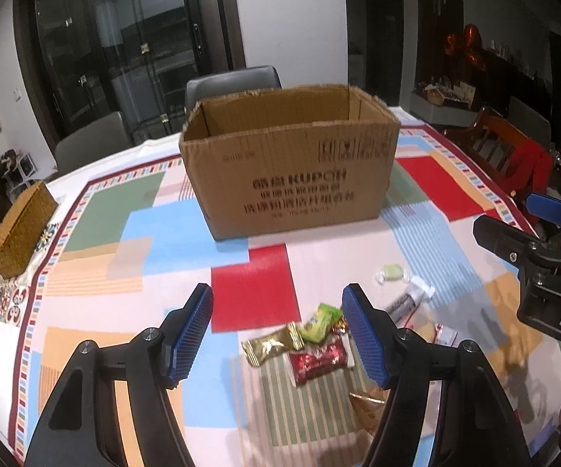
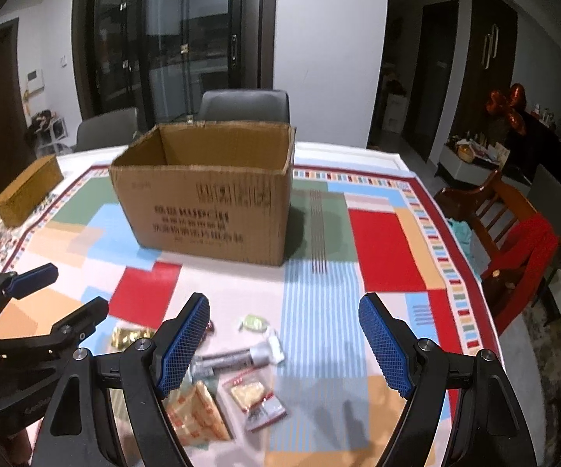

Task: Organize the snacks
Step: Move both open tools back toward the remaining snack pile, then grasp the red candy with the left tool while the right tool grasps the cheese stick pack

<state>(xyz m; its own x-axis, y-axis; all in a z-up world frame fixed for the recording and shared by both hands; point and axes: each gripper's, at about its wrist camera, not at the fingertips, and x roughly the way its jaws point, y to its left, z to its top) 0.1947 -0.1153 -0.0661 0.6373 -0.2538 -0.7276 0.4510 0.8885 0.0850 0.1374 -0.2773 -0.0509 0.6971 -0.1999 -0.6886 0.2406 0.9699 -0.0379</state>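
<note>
Black gripper [image 1: 278, 330] (blue ribbed pads, silver screws)

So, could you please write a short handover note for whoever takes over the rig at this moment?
Left gripper: jaws open, empty, above the gold, green and red snack packets.
Right gripper: jaws open, empty, over the silver stick packet and clear-wrapped snack.
Cardboard box stands open behind the snacks on the patterned tablecloth; none visible inside.
Done: nothing packed yet.
Left: presumably move all snacks into the box.

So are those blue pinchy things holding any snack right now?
No. The left tool and right tool are both open above the wrapped snacks, holding nothing.
</note>
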